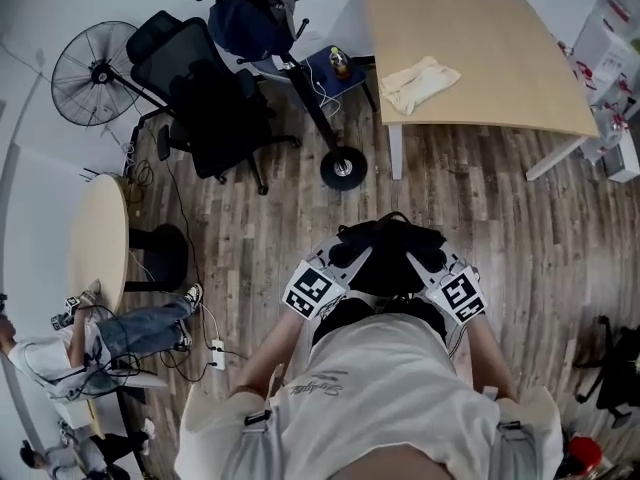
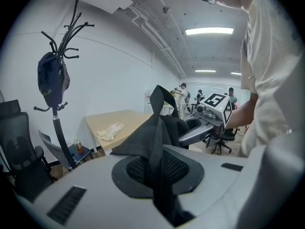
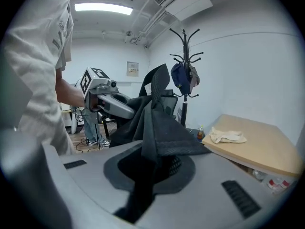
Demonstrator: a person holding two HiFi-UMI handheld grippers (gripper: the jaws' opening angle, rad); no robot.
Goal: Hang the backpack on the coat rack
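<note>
So both grippers have the black backpack (image 1: 385, 258) held up in front of the person. The left gripper (image 2: 158, 180) is clamped on one webbing strap (image 2: 155, 142), the right gripper (image 3: 145, 175) is pinching another, and the bag hangs between the two. The coat rack (image 3: 185, 75) is well ahead of the jaws, nowhere near touching, with a dark blue bag (image 2: 52, 80) on it. There's a wooden table (image 3: 257, 142) with a cream cloth (image 3: 228, 136) off to the right gripper's right.
</note>
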